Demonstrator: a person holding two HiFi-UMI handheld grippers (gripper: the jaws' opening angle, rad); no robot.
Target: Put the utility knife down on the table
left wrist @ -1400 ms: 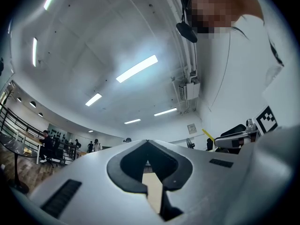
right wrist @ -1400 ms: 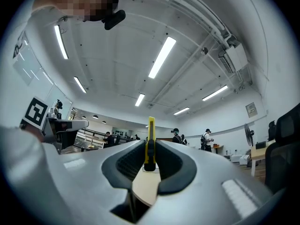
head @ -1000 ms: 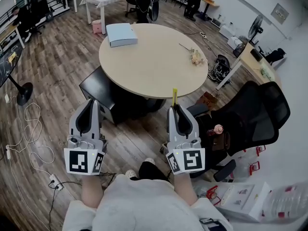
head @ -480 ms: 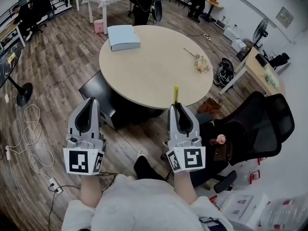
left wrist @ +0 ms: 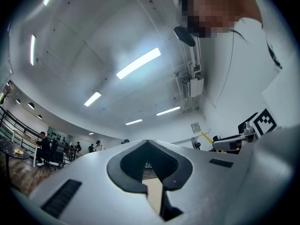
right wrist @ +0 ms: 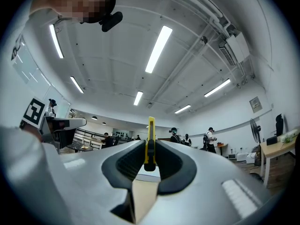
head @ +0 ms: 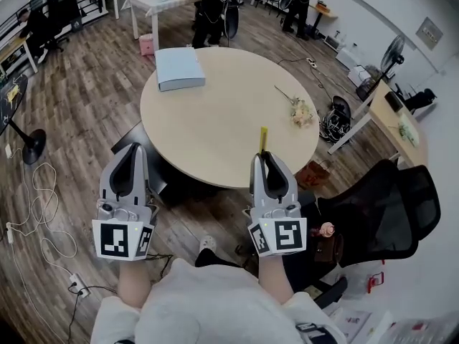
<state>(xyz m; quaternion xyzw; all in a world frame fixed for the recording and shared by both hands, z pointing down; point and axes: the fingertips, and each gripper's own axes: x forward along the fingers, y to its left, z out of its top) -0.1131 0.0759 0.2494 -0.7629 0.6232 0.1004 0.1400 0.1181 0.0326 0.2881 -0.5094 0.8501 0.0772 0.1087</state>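
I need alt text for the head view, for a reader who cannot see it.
Seen from above, the right gripper holds a yellow utility knife that sticks out past its jaws, by the near edge of a round table. The left gripper is shut and empty. A pale blue box and a flower sprig lie on the table.

Yellow utility knife [head: 262, 140] held in our right gripper [head: 264, 158].
Slim and straight, it is clamped between the jaws, its tip jutting forward past them, seen against the round tan table's [head: 215, 120] near part.
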